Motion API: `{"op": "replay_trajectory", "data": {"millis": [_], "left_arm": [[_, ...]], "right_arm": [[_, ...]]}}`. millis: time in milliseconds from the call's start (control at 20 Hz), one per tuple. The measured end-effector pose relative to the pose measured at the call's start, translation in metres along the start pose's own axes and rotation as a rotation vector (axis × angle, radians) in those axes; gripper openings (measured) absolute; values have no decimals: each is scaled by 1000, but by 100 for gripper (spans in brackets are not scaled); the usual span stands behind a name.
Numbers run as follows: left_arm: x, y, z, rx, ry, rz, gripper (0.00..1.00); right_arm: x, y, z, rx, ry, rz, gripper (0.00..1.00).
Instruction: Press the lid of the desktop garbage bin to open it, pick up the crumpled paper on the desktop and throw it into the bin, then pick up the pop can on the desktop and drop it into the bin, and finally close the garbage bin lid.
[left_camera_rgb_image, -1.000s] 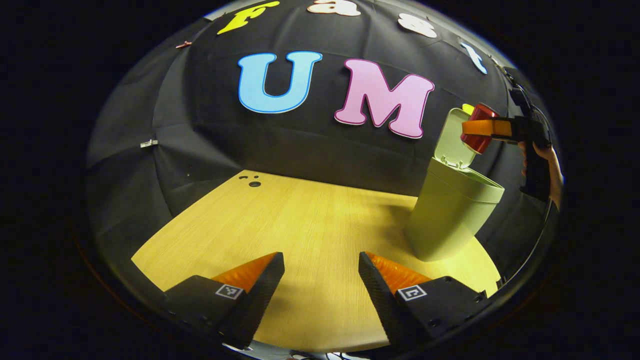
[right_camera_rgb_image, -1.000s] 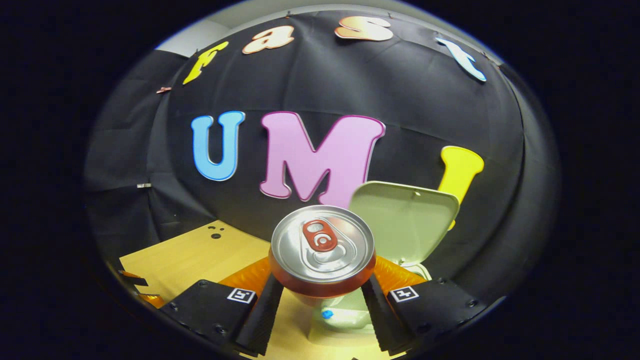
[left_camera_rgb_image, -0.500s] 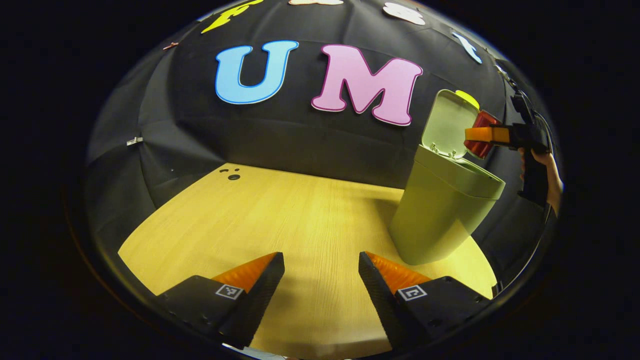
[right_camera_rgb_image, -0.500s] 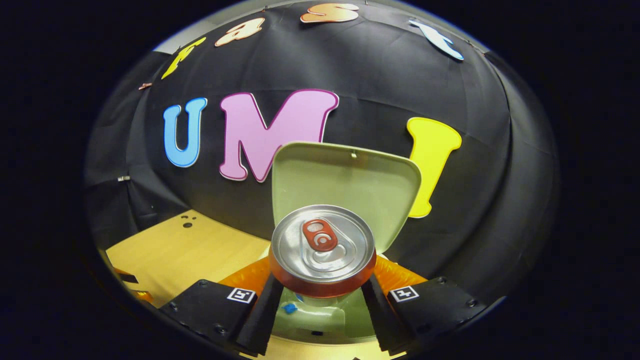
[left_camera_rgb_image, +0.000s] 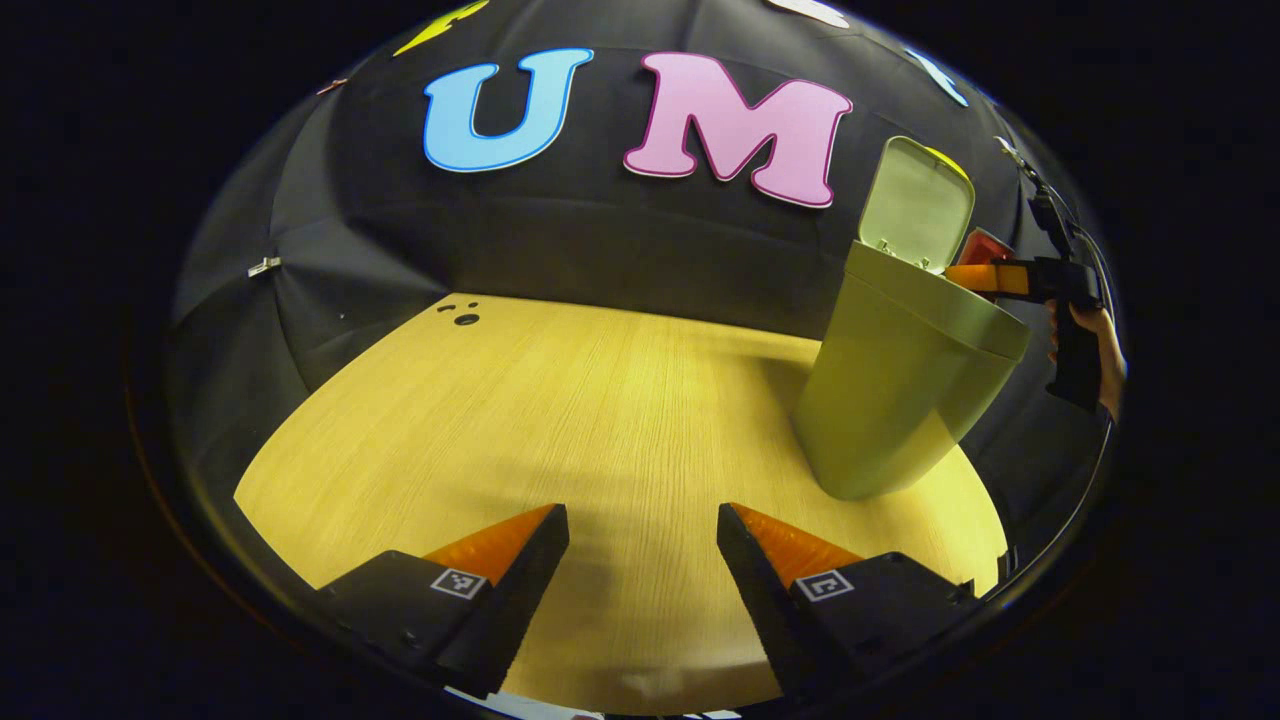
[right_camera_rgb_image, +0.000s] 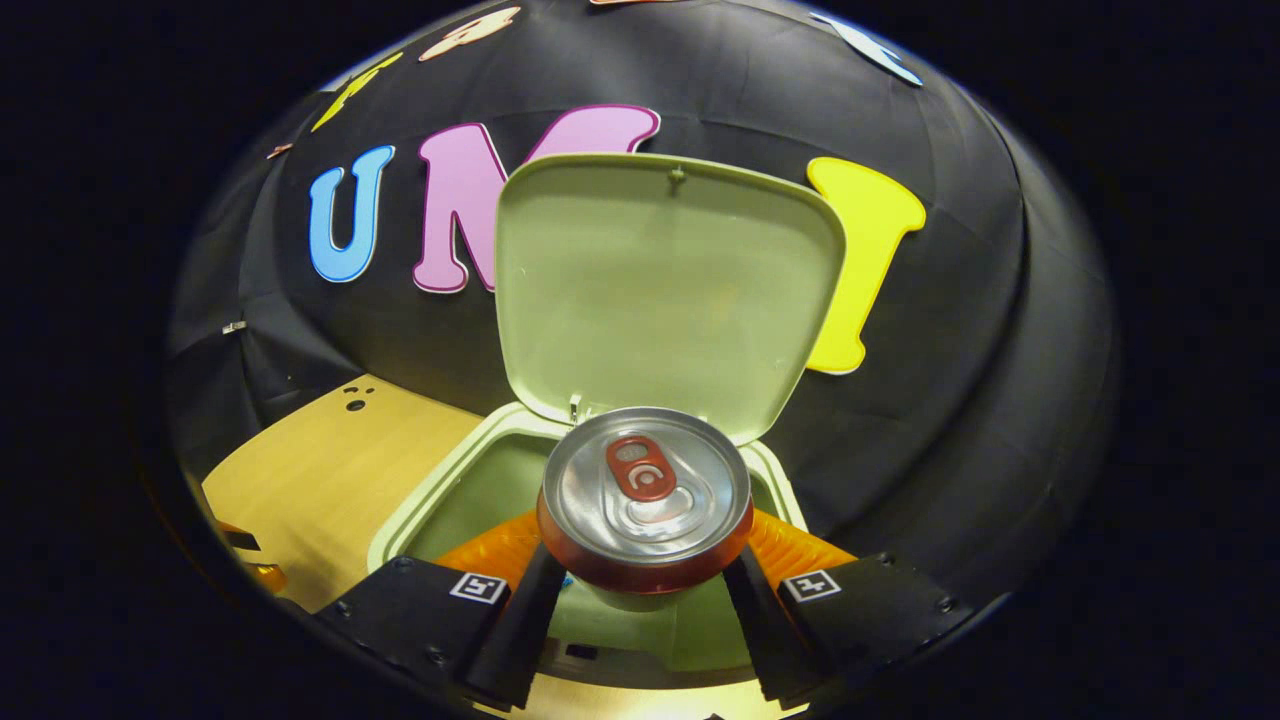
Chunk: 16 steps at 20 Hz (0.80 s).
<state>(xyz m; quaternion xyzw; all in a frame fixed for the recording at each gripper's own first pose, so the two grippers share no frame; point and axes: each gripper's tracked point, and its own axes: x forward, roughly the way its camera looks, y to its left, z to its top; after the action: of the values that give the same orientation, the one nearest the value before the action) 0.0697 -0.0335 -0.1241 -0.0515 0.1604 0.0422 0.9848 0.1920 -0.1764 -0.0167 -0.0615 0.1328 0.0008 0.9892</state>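
Silver-topped and red-sided, the pop can is sitting clamped between the two fingers of the right gripper, both fingers pressing against its sides, its pull tab facing the camera. Just beyond and below the fingertips, the pale green garbage bin is gaping open, its mouth lying directly under the can. Past the can, the lid is standing upright on its hinge at the far rim. To the left of the fingers, the wooden desktop is stretching away toward the booth wall.

In the left gripper view, the left gripper is hovering over the desktop with its fingers spread well apart and gripping nothing. Far ahead and to the right of those fingers, the bin is standing on the table with its lid raised. Behind its rim, the right gripper is holding the can above the opening, a person's hand gripping the handle.
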Motion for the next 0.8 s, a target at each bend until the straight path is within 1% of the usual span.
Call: {"op": "replay_trajectory", "data": {"millis": [100, 300, 350, 400, 550, 800], "left_arm": [[-1, 5, -1, -5, 5, 8, 96], [-3, 12, -1, -12, 8, 16, 96], [-3, 14, -2, -14, 8, 17, 96], [-4, 15, -2, -14, 9, 19, 96], [-8, 19, -3, -14, 5, 19, 96], [-16, 29, -7, -21, 7, 24, 96]], "right_arm": [[3, 1, -4, 18, 15, -9, 85], [3, 5, 1, 12, -2, -13, 88], [2, 5, 3, 10, -7, -14, 89], [0, 6, 6, 12, -15, -16, 94], [-10, 9, 23, 33, -62, -23, 98], [-38, 16, 71, 37, -157, -11, 98]]}}
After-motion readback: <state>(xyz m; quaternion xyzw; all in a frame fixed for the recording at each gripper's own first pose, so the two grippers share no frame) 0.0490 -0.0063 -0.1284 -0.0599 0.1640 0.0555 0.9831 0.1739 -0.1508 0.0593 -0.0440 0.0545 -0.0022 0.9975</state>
